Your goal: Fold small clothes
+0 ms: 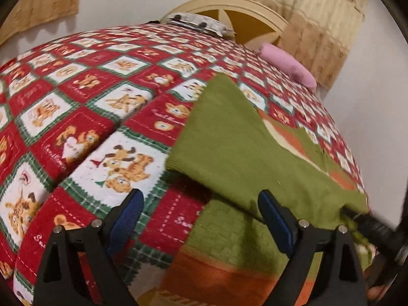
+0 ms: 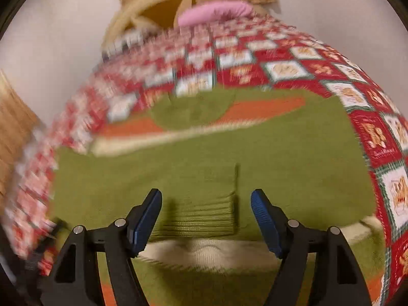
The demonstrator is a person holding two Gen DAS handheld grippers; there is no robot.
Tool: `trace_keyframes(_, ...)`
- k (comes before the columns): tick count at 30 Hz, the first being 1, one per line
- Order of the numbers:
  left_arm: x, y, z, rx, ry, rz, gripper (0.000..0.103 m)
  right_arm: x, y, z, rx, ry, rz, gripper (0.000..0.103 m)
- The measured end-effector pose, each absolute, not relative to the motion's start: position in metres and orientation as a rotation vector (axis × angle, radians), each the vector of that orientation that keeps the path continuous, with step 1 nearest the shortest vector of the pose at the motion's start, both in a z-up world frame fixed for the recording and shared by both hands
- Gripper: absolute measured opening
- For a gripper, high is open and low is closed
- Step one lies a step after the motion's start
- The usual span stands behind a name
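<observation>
bed, teddy-print bedspread [image 1: 107,117] | green sweater [image 2: 204,153] spread flat for folding | left gripper [image 1: 201,219] wide, empty | right gripper [image 2: 206,219] parted above ribbed cuff [image 2: 204,216], empty

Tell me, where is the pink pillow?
The pink pillow lies at the far end of the bed, on the red checked blanket beside the cream headboard, beyond the green sweater.

I'm over a bed spread with a red, white and green checked quilt [image 1: 107,97] printed with teddy bears; beyond it I see an arched cream wooden headboard [image 1: 229,5], a pink pillow [image 1: 288,66], plain white walls [image 1: 127,0] and beige patterned curtains [image 1: 326,20]
</observation>
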State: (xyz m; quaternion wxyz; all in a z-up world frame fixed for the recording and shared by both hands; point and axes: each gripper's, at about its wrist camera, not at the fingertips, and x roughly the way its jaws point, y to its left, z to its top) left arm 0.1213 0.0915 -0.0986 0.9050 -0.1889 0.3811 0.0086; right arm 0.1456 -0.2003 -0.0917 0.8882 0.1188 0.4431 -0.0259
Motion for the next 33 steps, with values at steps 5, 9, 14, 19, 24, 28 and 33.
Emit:
trace_keyframes(5,0.121,0.109,-0.100,-0.454,0.769,0.033,0.094,0.151,-0.169,-0.094,0.069,0.886,-0.059,0.017)
trace_keyframes(9,0.118,0.118,-0.099,-0.493,0.745,0.044,0.094,0.151,-0.165,-0.063,0.005,0.788,-0.068,0.014)
trace_keyframes(14,0.120,0.117,-0.101,-0.479,0.754,0.061,0.094,0.143,-0.178,-0.001,-0.018,0.612,-0.097,0.014)
trace_keyframes(19,0.121,0.114,-0.102,-0.455,0.766,0.073,0.095,0.139,-0.212,0.020,-0.083,0.567,-0.187,0.014)
trace_keyframes(24,0.122,0.111,-0.102,-0.431,0.773,0.082,0.095,0.141,-0.242,-0.021,-0.073,0.660,-0.194,0.014)
trace_keyframes(28,0.122,0.110,-0.102,-0.425,0.775,0.083,0.096,0.143,-0.253,-0.069,-0.099,0.760,-0.204,0.018)
trace_keyframes(33,0.125,0.102,-0.098,-0.374,0.805,0.033,0.096,0.125,-0.287,-0.088,-0.039,0.848,-0.253,0.037)
